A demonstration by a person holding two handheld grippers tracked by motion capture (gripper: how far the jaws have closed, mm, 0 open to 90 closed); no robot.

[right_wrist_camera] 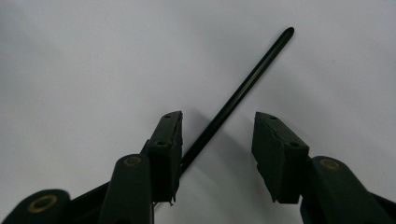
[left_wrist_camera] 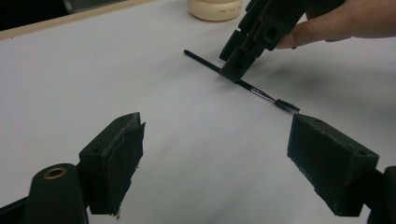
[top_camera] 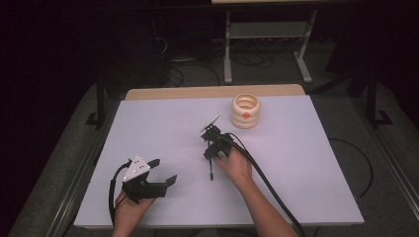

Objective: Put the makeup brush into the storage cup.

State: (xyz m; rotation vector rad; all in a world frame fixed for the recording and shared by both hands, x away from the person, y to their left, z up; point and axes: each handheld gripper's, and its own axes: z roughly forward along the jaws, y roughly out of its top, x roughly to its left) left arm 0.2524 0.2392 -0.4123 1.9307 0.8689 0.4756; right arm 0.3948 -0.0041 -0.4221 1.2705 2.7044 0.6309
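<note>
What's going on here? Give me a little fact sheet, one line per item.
Surface: white table
Thing worked on: thin black brush lying flat
Right tool: lowered over the brush, jaws either side of its handle, not yet pressing
Left tool: open, empty, resting apart
Also there: cream ribbed pot at the far edge

Place: we take it for a lab or recording room.
Table (top_camera: 148, 113): we see a bare white top with a wooden edge.
Floor: grey carpet with loose cables (top_camera: 356, 153).
Behind: a metal bench frame (top_camera: 267, 44), dark surroundings.
</note>
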